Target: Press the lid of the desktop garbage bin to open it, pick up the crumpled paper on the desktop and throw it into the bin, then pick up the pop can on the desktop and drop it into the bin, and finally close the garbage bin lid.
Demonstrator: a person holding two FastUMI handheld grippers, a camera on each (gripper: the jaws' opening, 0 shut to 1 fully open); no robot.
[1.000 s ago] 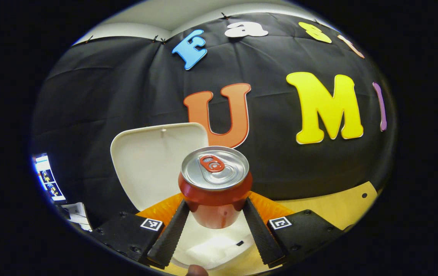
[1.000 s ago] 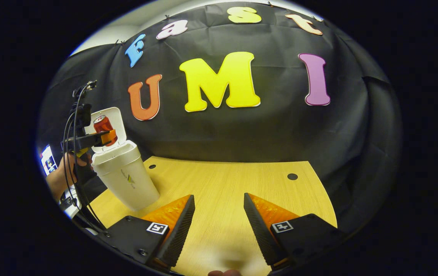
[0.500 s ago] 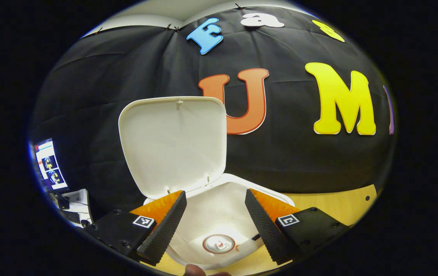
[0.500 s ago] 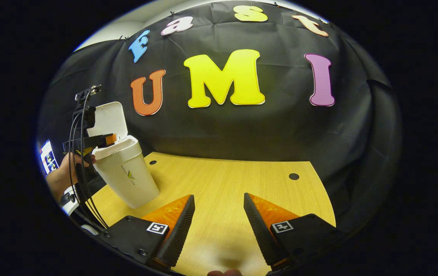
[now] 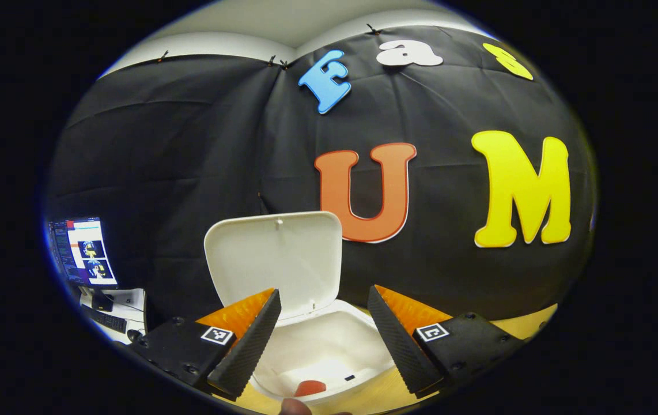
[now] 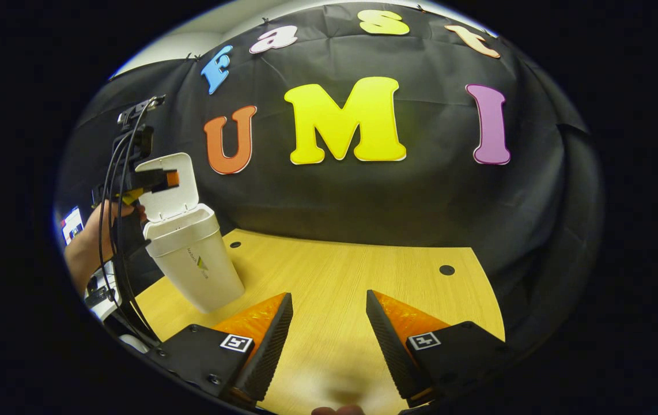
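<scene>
Tabletop (image 6: pixel 340 276): bare wood. Bin (image 6: pixel 196 262) stands at its left end, lid (image 5: pixel 274 259) raised upright. Left hand-held gripper (image 5: pixel 323 331) hovers above the bin mouth, fingers wide, empty. Right hand-held gripper (image 6: pixel 329 337) wide, empty, over the tabletop. Can (image 5: pixel 310 388) lies inside the bin.

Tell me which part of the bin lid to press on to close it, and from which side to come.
Press the lid near its free top edge, from behind and above, pushing forward and down. It stands upright, hinged at the back of the bin, so the top edge is farthest from the hinge. The open left gripper looks closest.
</scene>
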